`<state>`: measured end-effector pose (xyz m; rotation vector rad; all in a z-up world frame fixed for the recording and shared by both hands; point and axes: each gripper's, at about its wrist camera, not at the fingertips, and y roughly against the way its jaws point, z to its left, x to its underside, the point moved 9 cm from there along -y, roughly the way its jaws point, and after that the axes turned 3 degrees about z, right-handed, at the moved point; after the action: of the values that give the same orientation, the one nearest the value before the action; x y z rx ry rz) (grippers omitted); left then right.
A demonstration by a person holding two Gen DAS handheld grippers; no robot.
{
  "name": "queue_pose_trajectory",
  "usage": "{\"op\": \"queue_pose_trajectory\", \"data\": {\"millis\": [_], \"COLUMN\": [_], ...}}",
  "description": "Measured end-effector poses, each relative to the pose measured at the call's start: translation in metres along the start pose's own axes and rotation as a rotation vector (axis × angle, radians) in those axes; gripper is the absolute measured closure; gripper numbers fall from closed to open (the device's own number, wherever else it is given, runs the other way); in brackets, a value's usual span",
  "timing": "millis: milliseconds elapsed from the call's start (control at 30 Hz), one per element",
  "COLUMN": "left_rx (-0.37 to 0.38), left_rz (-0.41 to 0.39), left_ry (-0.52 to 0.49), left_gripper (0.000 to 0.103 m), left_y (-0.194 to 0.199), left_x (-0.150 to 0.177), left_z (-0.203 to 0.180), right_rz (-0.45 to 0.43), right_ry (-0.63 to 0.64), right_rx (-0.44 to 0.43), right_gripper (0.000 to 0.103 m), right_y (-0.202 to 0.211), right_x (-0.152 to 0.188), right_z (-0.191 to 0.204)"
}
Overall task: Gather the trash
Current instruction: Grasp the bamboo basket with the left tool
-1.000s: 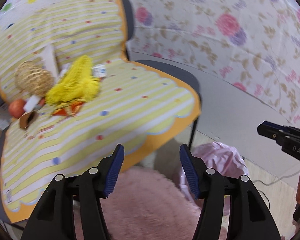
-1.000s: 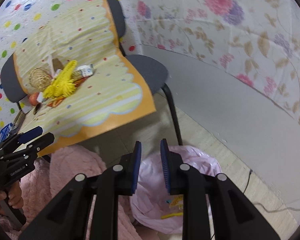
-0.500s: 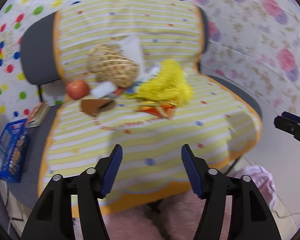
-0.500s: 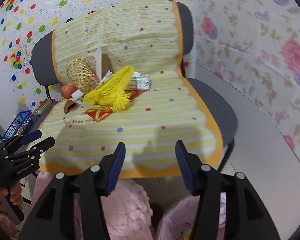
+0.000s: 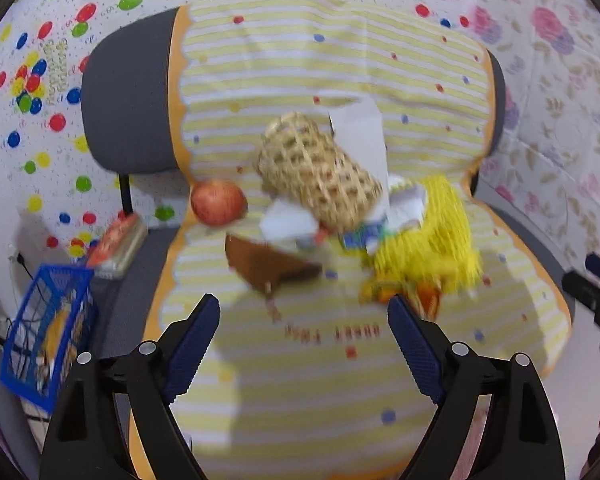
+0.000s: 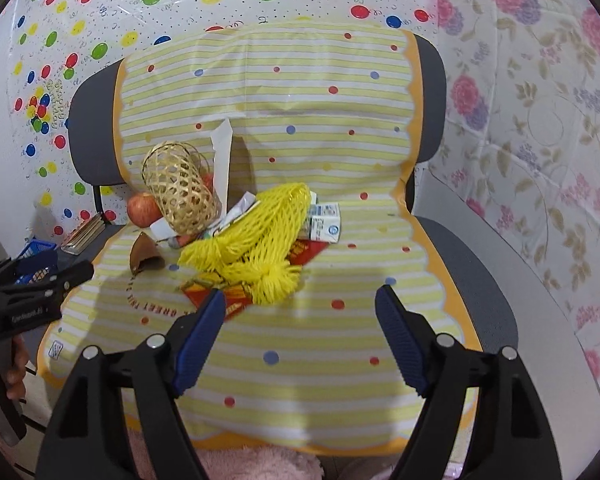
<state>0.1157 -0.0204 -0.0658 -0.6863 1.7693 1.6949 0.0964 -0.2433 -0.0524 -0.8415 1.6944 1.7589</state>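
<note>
Trash lies piled on a chair seat covered by a yellow striped cloth [image 6: 300,344]: a yellow mesh net [image 6: 256,248], a small milk carton [image 6: 324,226], a red wrapper [image 6: 300,254], a brown scrap [image 6: 144,258] and white paper [image 6: 222,160]. A woven basket [image 6: 180,192] and an apple [image 6: 142,208] sit beside them. In the left wrist view I see the net [image 5: 432,236], basket [image 5: 320,176], apple [image 5: 218,202] and brown scrap [image 5: 268,264]. My left gripper [image 5: 304,348] and right gripper [image 6: 300,336] are both open and empty, above the seat's front part.
A blue wire basket [image 5: 44,336] and a book [image 5: 116,240] lie on a grey seat to the left. Balloon-print and floral sheets cover the walls. A pink fluffy rug [image 6: 260,462] lies below the chair's front edge.
Both grippers swung up from the pink bag and rug toward the chair and came closer to the pile. The right gripper's jaws opened wide from nearly shut.
</note>
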Motion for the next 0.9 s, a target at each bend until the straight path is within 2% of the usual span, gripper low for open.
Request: {"op": "queue_pose_trajectory", "data": {"millis": [67,167,333,567,700,900], "left_rx": [-0.034,-0.023,-0.035,-0.007,-0.024,-0.005], "left_rz": [-0.006,-0.015,0.044,0.115,0.136,0.119], "left_ry": [0.021,0.042,0.065,0.145,0.183,0.201], "left_gripper": [0.017,0.015,0.014,0.014,0.014,0.014], "left_y": [-0.011,-0.029,-0.075,-0.122,-0.146,-0.158], "left_x": [-0.018,-0.043,-0.076,-0.099,-0.107,-0.120], "left_z": [0.004,0.002,-0.002,-0.013,-0.012,-0.011], "right_rz": [0.000,0.006,0.011,0.037,0.059,0.080], "right_ry": [0.003,-0.004,-0.023,-0.044,-0.060,-0.056], "right_rx": [0.000,-0.001,0.003,0.015,0.012,0.010], "right_gripper": [0.027,0.027,0.027,0.027,0.027,0.027], "right_y": [-0.009,-0.022,-0.041,-0.064,-0.075,-0.079], "right_x": [-0.007,-0.015,-0.024,-0.023,-0.019,-0.013], "right_z": [-0.001,-0.004,-0.013,-0.030,-0.036,-0.035]}}
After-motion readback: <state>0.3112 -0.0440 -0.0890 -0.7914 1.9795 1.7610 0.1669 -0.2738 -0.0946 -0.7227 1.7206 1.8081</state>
